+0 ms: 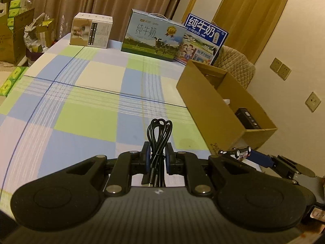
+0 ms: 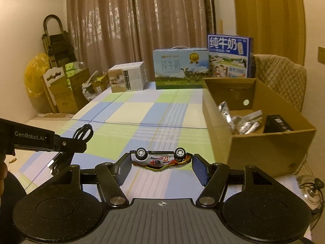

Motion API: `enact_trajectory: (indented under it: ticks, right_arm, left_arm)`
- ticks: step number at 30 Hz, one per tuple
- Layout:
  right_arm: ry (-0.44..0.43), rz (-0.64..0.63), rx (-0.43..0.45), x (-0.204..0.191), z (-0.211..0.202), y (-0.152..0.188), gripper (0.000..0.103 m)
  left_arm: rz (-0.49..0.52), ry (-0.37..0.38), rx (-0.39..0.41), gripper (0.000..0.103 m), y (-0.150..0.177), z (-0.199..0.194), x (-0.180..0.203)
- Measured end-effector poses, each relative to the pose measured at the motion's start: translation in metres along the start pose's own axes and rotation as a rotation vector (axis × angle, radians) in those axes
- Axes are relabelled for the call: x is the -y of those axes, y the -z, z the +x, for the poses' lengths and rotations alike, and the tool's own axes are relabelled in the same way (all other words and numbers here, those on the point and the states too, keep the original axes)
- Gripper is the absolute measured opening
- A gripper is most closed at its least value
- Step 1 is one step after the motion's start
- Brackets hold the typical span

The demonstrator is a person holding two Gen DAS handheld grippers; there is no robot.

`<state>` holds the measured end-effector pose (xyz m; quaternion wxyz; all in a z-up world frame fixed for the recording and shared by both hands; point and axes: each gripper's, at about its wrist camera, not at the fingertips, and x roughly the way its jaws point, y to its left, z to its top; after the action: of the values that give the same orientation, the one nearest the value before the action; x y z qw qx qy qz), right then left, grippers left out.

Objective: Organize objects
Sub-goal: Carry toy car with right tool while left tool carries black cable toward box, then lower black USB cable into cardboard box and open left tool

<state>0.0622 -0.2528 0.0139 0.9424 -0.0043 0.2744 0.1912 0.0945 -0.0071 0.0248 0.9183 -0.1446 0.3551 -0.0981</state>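
Left gripper (image 1: 159,158) clamped on coiled black cable (image 1: 159,134), right gripper (image 2: 161,167) clamped on upturned toy car (image 2: 161,158), both above checked tabletop (image 1: 91,105). Best carried over cardboard box (image 2: 264,142) rim, lowered inside, then released.

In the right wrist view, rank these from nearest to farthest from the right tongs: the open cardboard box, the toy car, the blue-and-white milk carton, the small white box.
1. toy car: upside down, held between the right tongs.
2. open cardboard box: right side of the table.
3. small white box: far edge, left.
4. blue-and-white milk carton: far right, behind the cardboard box.
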Motion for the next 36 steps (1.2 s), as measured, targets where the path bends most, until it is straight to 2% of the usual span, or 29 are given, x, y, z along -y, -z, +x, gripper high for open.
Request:
enact_trajectory:
  ticks: [7, 20, 27, 36]
  right_arm:
    - [0.047, 0.011, 0.023, 0.016, -0.026, -0.002, 0.062]
    - [0.077, 0.024, 0.044, 0.036, -0.038, -0.006, 0.062]
    - [0.140, 0.036, 0.075, 0.075, -0.048, -0.028, 0.062]
    - [0.209, 0.053, 0.091, 0.142, -0.048, -0.064, 0.062]
  left_arm:
    - [0.008, 0.015, 0.004, 0.011, 0.008, -0.017, 0.020]
    - [0.038, 0.046, -0.010, 0.011, 0.015, -0.010, 0.044]
    - [0.065, 0.097, -0.026, 0.011, 0.011, 0.002, 0.064]
    - [0.123, 0.189, -0.015, 0.011, -0.021, 0.034, 0.123]
